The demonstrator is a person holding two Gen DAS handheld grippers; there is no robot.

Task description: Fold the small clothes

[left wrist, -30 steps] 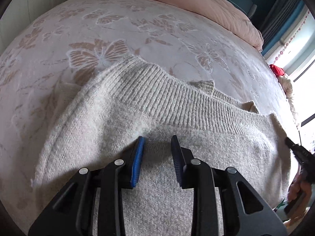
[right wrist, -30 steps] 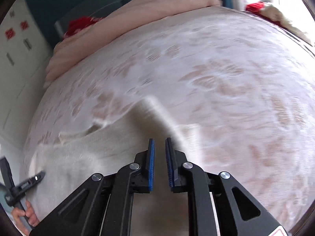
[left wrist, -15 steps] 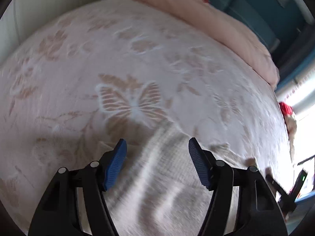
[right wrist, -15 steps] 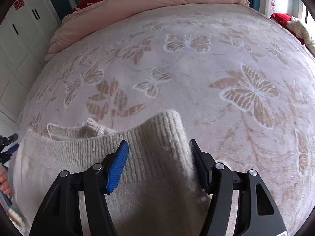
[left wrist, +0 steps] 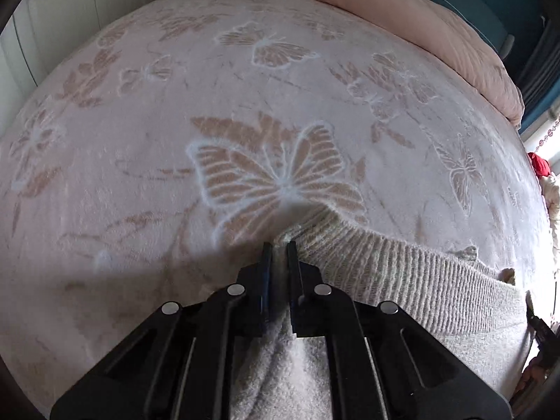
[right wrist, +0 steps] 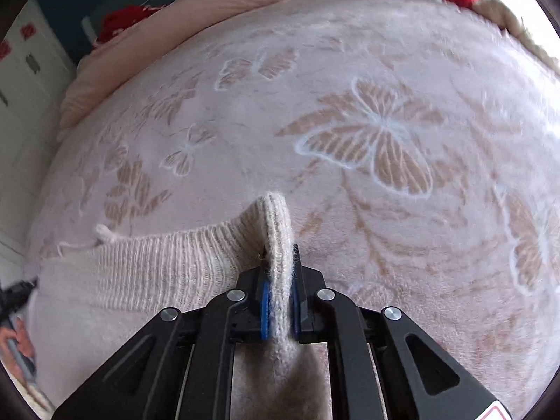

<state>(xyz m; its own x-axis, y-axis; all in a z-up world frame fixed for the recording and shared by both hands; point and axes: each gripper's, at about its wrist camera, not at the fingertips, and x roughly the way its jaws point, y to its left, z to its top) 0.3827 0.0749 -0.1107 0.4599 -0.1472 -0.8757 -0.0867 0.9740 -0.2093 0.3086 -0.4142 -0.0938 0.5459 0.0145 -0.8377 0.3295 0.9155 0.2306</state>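
Your left tool [left wrist: 279,245] and right tool [right wrist: 279,248], jaws just closed, each clamp a ribbed-hem corner of the knit sweater [right wrist: 147,280] on the butterfly-patterned bed [left wrist: 175,140].

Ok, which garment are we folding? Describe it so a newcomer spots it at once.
Start from the pink bed cover with its butterfly pattern. On its near part lies a fuzzy cream knitted sweater, and both tongs, left and right, have just closed on its ribbed hem. It is the only knit there: plain, no butterflies.
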